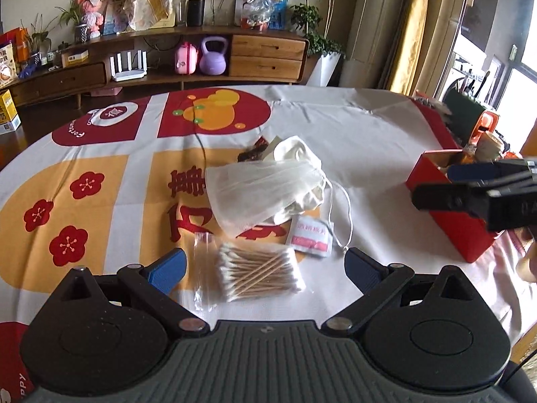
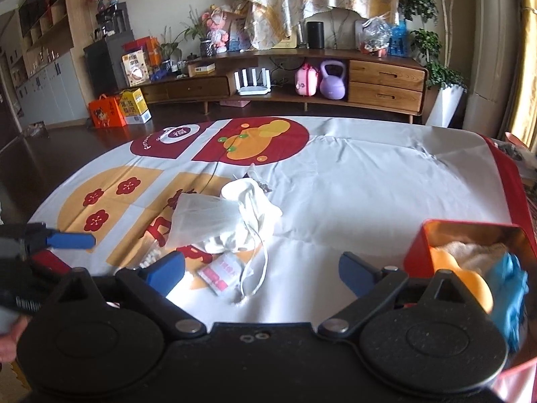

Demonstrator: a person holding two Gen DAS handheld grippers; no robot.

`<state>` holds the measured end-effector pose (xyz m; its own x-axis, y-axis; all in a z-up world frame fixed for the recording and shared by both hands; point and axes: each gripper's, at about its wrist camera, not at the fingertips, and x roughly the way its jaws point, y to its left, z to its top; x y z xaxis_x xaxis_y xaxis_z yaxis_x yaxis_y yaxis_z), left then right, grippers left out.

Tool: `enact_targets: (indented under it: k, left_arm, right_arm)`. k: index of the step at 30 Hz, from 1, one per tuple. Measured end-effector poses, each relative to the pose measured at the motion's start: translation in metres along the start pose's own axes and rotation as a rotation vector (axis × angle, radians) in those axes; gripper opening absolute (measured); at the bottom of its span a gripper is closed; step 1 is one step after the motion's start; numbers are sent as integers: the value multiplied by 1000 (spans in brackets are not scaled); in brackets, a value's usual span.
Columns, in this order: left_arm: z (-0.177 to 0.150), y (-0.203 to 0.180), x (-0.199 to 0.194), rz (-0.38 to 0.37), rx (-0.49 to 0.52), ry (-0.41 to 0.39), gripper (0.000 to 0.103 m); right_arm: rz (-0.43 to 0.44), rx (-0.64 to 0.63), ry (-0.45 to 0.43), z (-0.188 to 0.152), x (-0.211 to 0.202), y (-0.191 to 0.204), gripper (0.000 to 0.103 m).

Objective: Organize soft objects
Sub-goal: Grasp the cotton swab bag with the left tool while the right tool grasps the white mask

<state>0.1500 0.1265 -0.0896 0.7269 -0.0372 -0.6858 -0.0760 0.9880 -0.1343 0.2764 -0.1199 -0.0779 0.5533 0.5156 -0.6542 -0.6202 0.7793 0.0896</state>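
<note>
Judging by the box [image 2: 470,235], part is done: a towel [image 2: 470,252] is stowed, while mask [image 1: 261,194], swabs [image 1: 261,273] and sachet [image 1: 310,236] are left on the table [image 1: 369,141]; both tongs [image 1: 265,267] [image 2: 261,270] are held open, empty.

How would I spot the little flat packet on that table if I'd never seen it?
Start at the heap of white cloth in the middle of the patterned tablecloth. Just in front of it, beside the clear pack of cotton swabs, lies the packet. It is the only small, flat white square there, with red printing across it and a white string looping past its edge.
</note>
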Motion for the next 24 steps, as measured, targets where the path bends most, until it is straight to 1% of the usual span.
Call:
enact_targets:
  k: [2, 8, 13, 16, 24]
  left_arm:
    - [-3, -1, 7, 8, 6, 13, 101]
    - [-6, -4, 28, 11, 10, 48, 101]
    - [-4, -4, 46, 7, -15, 77, 101]
    - [-5, -5, 55, 16, -24, 83, 101]
    - [-8, -5, 69, 35, -36, 97, 101]
  right_arm:
    - [5, -12, 5, 5, 10, 3, 96]
    - [18, -76, 22, 19, 40, 16, 90]
    - [32, -129, 37, 29, 65, 25, 84]
    - [40, -143, 46, 34, 78, 29, 82]
    - [44, -133, 73, 35, 107, 31, 74]
